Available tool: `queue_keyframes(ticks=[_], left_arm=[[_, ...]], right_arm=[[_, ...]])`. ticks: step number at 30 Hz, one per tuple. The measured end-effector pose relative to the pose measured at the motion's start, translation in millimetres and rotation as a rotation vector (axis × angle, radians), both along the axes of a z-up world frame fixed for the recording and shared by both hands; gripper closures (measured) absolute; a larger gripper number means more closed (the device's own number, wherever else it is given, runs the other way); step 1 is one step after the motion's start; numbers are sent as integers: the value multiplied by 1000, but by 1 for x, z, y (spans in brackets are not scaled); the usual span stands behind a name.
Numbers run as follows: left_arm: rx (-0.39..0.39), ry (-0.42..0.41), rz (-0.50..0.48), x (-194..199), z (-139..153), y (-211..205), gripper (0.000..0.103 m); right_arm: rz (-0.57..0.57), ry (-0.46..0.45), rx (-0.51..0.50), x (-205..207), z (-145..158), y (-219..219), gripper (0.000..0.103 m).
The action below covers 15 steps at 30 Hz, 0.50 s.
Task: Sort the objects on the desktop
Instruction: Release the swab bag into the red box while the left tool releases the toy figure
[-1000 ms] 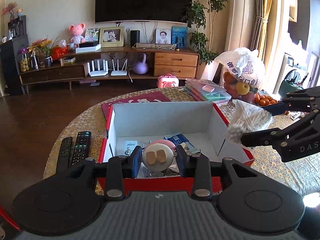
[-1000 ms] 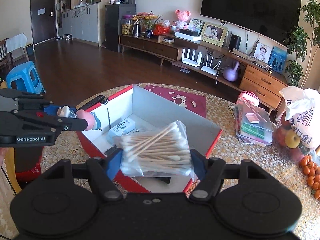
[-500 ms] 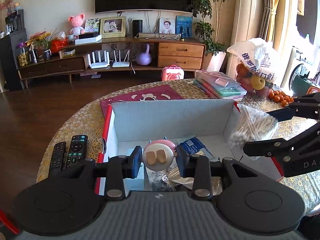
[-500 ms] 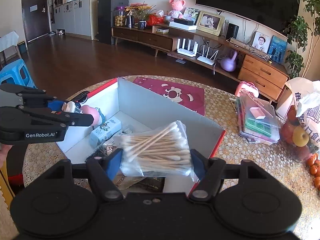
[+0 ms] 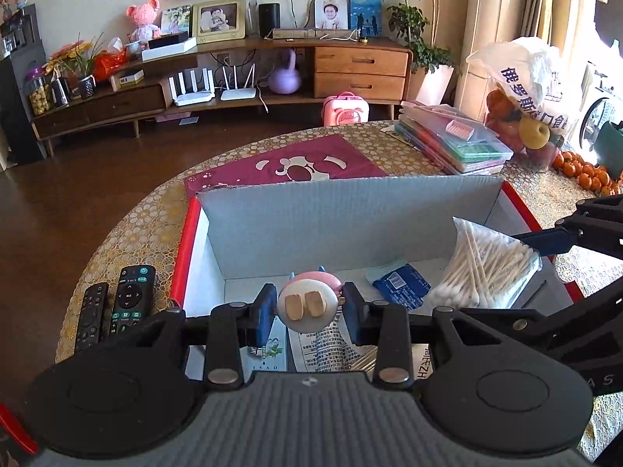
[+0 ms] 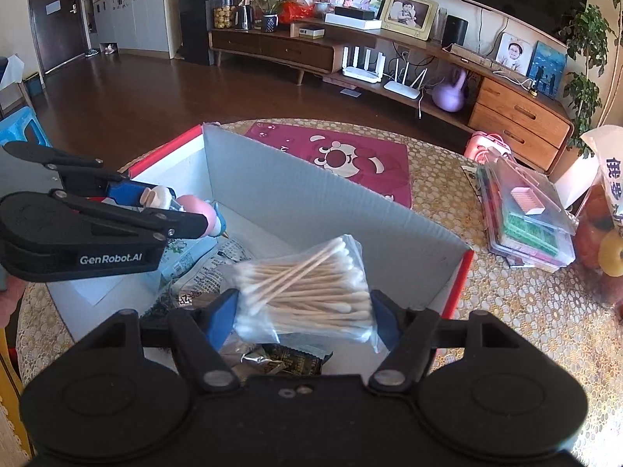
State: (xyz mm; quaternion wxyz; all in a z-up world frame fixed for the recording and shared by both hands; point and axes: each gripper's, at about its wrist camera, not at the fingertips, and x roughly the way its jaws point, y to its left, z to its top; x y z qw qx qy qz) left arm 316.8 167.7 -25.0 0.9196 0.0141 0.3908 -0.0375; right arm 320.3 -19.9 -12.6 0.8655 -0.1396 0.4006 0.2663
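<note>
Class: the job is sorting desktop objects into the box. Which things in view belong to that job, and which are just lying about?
Job:
box
toy in left gripper
cotton swabs in right gripper

Lying about:
remotes
fruit bag
plastic cases
red mat

Box (image 5: 350, 225) floor largely covered by both tools' bodies; packets beneath only partly legible. Dark wrapper (image 6: 288, 362) under the swab bag (image 6: 307, 292): print unreadable. Pink toy (image 5: 307, 303): only its underside visible in left view. Fruit bag (image 6: 607, 210) cropped at frame edge.
</note>
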Motion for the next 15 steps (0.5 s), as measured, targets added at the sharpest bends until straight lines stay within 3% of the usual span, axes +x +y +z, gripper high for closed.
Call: queue_keyframes(ticks=[15], left_arm=[[55,114,-18,33,-26,-7,68]], right_arm=[[4,63,-43,24,-21,16,32]])
